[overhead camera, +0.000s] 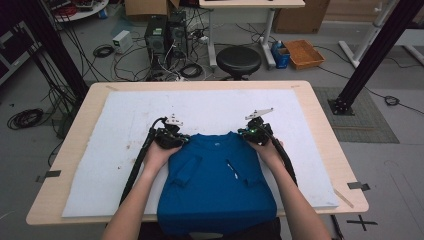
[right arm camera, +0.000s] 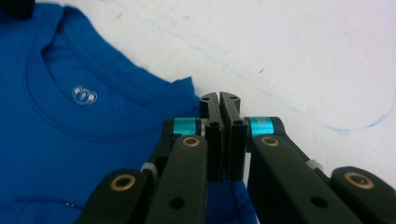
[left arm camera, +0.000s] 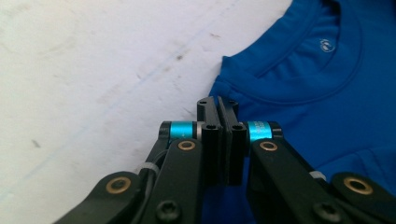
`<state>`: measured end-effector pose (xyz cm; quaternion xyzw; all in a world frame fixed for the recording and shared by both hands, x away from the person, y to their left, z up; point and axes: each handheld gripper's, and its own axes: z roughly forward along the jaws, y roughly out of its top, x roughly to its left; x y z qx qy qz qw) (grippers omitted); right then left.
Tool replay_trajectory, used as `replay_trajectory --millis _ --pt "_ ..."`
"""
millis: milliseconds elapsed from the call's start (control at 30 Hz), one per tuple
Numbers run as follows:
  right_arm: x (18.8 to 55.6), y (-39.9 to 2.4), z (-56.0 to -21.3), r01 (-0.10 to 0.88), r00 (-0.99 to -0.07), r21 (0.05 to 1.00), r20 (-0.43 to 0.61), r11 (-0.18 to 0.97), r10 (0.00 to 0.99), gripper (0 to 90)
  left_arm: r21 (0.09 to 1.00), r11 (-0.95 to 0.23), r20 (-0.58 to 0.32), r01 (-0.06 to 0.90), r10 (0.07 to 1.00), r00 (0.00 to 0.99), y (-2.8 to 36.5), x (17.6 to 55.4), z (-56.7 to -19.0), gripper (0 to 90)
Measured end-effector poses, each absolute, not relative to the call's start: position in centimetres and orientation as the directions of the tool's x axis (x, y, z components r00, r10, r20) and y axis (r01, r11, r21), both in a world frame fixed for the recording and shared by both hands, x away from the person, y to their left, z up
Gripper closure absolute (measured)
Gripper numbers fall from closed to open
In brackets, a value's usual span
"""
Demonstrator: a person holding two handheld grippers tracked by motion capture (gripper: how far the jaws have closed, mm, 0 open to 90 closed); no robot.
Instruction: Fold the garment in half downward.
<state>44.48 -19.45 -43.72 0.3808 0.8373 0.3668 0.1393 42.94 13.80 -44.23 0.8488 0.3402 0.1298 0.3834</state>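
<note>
A blue T-shirt [overhead camera: 215,175] lies flat on the white sheet [overhead camera: 125,125], collar away from the person, with both sleeves folded in over its front. My left gripper [overhead camera: 172,136] sits at the shirt's left shoulder. In the left gripper view its jaws [left arm camera: 218,105] are pressed together at the shoulder edge of the shirt [left arm camera: 303,93], with blue cloth showing under them. My right gripper [overhead camera: 252,132] is at the right shoulder. Its jaws [right arm camera: 219,100] are likewise closed at the shirt's [right arm camera: 70,140] shoulder corner, with cloth beneath them.
The white sheet covers most of the wooden table [overhead camera: 60,165]; the shirt's hem hangs over the near edge. Beyond the far edge stand a black stool [overhead camera: 238,60], computer towers [overhead camera: 165,35] and cables. Black frame posts [overhead camera: 367,55] rise at both sides.
</note>
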Motion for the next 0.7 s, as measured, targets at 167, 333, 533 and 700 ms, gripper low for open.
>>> replay_trajectory --millis 167,333,533,700 --pt "45.7 -19.3 -42.6 0.529 -0.670 0.734 0.053 0.426 0.741 89.5 0.755 -0.464 -0.027 0.462 0.683 0.730 13.9 44.1 -43.5 88.2" --pt "47.1 -19.2 -41.5 0.506 -0.664 0.757 0.036 0.413 0.747 89.5 0.795 -0.426 -0.018 0.433 0.696 0.718 14.6 45.4 -42.5 88.2" --pt "47.2 -19.9 -40.4 0.505 -0.653 0.781 0.068 0.367 0.754 89.6 0.828 -0.405 -0.015 0.389 0.676 0.736 15.2 45.1 -41.2 88.1" --pt "45.3 -20.3 -39.1 0.458 -0.670 0.813 0.050 0.359 0.741 89.6 0.848 -0.410 0.009 0.334 0.642 0.767 15.4 43.4 -39.5 88.1"
